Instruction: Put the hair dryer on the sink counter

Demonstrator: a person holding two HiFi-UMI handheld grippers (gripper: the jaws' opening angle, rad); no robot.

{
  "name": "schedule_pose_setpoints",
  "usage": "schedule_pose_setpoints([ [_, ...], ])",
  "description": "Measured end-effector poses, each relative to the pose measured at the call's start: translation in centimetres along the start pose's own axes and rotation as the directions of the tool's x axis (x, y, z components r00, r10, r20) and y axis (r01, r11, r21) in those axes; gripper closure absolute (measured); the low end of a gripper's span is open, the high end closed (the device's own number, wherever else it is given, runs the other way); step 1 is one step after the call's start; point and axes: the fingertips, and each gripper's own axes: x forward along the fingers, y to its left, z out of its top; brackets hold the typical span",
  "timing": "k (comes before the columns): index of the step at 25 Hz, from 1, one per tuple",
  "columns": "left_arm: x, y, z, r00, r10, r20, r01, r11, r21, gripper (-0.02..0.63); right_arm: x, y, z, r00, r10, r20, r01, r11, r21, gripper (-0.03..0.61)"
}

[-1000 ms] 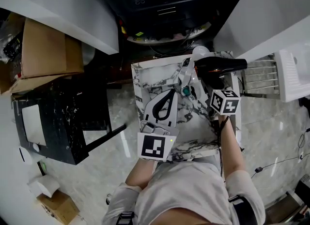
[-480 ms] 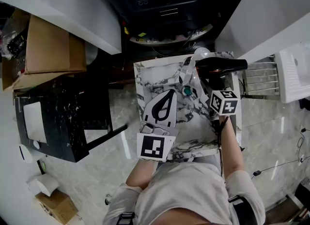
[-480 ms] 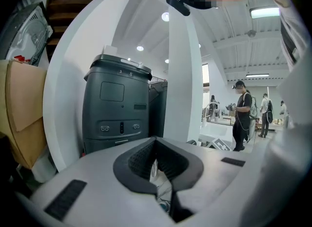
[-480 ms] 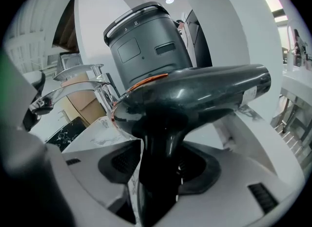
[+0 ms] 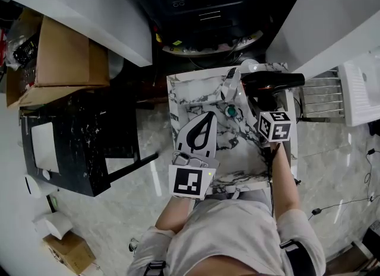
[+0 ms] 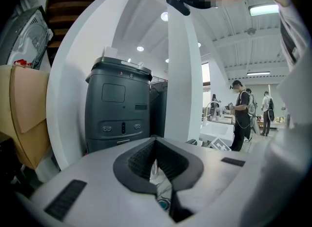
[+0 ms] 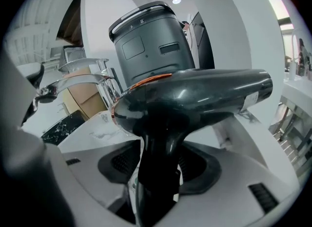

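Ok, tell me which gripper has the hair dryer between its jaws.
The right gripper: the handle of the hair dryer stands between its jaws, which have just been opening. The left gripper has its jaws together, empty.

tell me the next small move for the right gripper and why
Probably draw the right gripper straight back. Its jaws have just been opening and stand slightly clear of the handle of the hair dryer, which sits between them, and the dryer looks to rest on the sink counter beside the faucet.
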Motion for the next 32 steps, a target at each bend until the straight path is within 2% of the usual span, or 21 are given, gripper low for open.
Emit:
schedule_pose_setpoints([
  [6,-0.1,-0.2,0.1,1.0,-0.006,0.004,0.006,1.0,0.004,0.6,-0.1,-0.6,-0.7,0.998,-0.035,-0.044,0.036,0.999,0.004,0.348],
  [9,-0.2,-0.3,0.0,1.0,-0.008,0.001,0.008,1.0,0.002,0.6,-0.3,-0.6,-0.7,0.998,-0.024,-0.058,0.026,0.999,0.032,0.353],
  [19,-0.3,-0.5,0.0,1.0,-0.018,0.003,0.018,1.0,0.004,0.6,-0.2,-0.9,-1.4,0.997,-0.068,-0.045,0.068,0.997,-0.022,0.351],
  [24,-0.6,-0.5,0.0,1.0,-0.015,0.005,0.015,1.0,0.004,0.6,-0.5,-1.4,-2.2,0.998,-0.054,-0.034,0.056,0.998,0.042,0.321],
  [29,-0.8,-0.6,0.0,1.0,-0.014,0.008,0.014,1.0,0.004,0.6,-1.0,-1.3,-2.5,0.997,-0.07,-0.04,0.07,0.998,0.001,0.321],
  [32,-0.9,-0.8,0.1,1.0,-0.016,0.01,0.016,1.0,0.006,0.6,-1.6,-1.2,-2.7,0.998,-0.062,-0.018,0.062,0.998,0.02,0.321],
])
